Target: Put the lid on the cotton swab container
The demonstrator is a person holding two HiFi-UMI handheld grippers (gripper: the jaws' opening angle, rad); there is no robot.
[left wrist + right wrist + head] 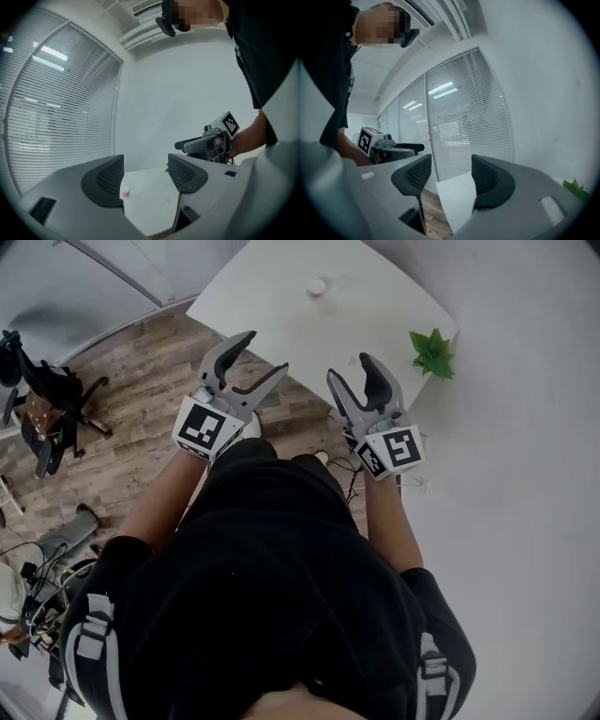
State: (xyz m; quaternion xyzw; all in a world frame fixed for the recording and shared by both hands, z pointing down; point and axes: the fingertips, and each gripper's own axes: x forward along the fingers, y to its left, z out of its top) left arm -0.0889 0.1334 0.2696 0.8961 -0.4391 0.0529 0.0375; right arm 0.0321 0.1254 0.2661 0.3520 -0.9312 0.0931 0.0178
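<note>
A small round cotton swab container (317, 286) with a pinkish label stands far off on the white table (281, 324); it shows again, tiny, between the jaws in the left gripper view (125, 194). No separate lid can be made out. My left gripper (251, 360) hangs open over the table's near edge, holding nothing. My right gripper (354, 377) is open and empty too, level with the left one and short of the table's near edge. The left gripper view catches the right gripper (187, 146) from the side.
A small green plant (432, 353) sits at the table's right corner. Wood flooring (141, 390) runs left of the table, with a black office chair (47, 399) and cables at far left. Window blinds (468, 112) line one wall.
</note>
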